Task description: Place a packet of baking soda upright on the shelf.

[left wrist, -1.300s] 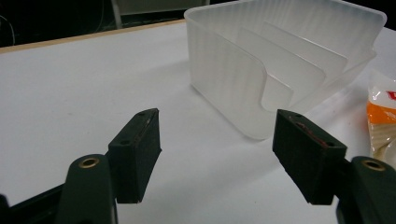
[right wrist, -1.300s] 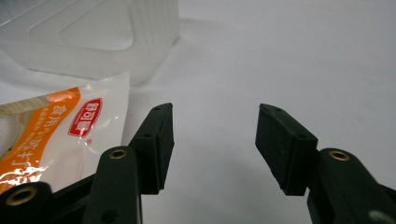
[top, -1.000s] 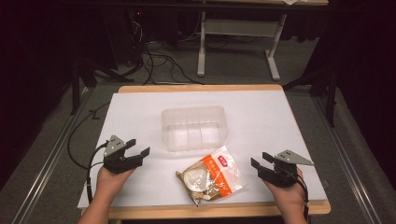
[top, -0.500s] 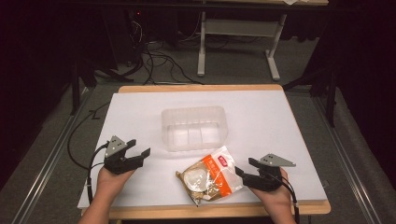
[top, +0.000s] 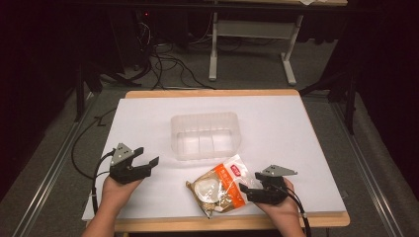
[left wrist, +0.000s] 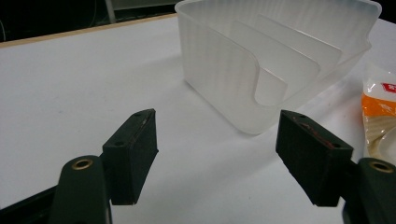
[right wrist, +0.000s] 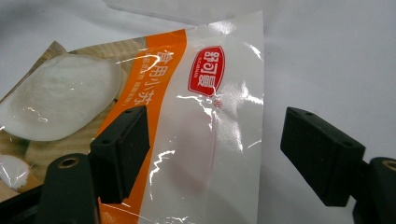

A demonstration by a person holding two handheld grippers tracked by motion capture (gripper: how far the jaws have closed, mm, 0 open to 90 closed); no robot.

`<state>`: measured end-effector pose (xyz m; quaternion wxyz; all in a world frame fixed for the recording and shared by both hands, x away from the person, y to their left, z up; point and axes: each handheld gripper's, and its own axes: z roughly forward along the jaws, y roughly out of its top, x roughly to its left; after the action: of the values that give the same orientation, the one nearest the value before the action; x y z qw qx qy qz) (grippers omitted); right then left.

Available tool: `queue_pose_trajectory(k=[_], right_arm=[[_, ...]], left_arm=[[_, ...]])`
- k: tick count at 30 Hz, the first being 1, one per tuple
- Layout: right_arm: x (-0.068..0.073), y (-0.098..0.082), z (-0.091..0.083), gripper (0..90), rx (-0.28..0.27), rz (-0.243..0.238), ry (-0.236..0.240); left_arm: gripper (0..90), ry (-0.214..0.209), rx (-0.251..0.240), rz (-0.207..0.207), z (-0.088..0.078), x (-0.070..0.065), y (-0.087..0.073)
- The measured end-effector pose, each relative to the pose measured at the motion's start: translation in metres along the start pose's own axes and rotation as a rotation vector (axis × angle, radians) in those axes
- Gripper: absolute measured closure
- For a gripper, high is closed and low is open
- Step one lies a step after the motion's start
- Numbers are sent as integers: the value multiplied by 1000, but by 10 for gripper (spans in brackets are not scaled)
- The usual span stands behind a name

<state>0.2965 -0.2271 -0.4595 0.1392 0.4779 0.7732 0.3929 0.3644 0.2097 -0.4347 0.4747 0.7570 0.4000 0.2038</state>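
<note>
Sliding in beside the snack bag [top: 220, 190], the right hand-held gripper [top: 248, 190] has just spread wide, bag edge between its jaws, unpinched.

Cut off by the right gripper view's left and bottom edges: the food packet [right wrist: 154, 116], its lower half out of frame. Printed characters on its orange band too blurred to read. In the left gripper view, just a sliver of that packet [left wrist: 379, 116] at the right edge, and the clear plastic tub [left wrist: 275, 60] clipped at the top, far rim unseen. In the high view, packet corner nearest the right gripper [top: 247, 190] hidden under the black jaws; whether touching or just above, impossible to tell. Forearms cropped by the bottom edge. Cables under the far desk too dark to sort out.
</note>
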Motion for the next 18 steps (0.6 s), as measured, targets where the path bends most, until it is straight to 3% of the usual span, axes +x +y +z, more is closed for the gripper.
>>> queue_pose_trajectory(k=[11,18], right_arm=[[-3,-3,9,247,42,42,11],[-4,-5,12,311,57,61,56]], left_arm=[[296,-5,6,14,0,-1,1],[296,-10,11,17,1,-1,1]])
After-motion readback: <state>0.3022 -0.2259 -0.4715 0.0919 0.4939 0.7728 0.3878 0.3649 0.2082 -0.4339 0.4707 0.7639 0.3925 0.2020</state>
